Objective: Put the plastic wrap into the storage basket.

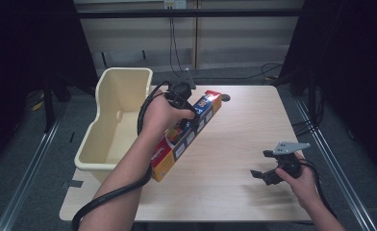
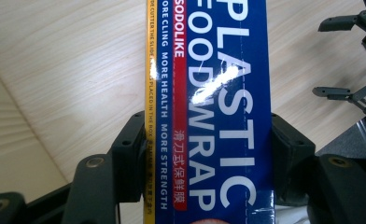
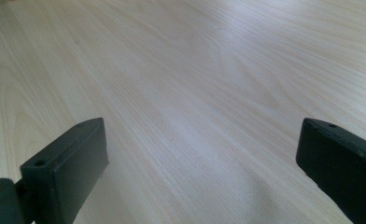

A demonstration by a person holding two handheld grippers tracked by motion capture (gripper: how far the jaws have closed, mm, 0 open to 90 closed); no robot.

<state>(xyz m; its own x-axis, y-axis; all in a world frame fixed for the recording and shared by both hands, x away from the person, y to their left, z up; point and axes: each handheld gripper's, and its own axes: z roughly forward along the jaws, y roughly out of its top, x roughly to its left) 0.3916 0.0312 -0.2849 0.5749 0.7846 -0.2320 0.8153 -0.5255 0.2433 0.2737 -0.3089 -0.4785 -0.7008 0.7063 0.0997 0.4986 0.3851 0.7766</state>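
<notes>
A long blue plastic wrap box lies diagonally above the table beside the cream bin.

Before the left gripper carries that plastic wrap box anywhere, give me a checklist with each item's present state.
1. Left gripper clamps the plastic wrap box on both long sides: ok.
2. Grip sits at the box's balance point: cannot tell; in the high view it looks nearer the far end.
3. Box lifted off the table: cannot tell.
4. Cream bin beside the box looks open and unblocked: ok.
5. Right gripper is open, holds nothing and is away from the box: ok.
6. Left cable hangs off the table's near edge, free of the box: ok.
</notes>
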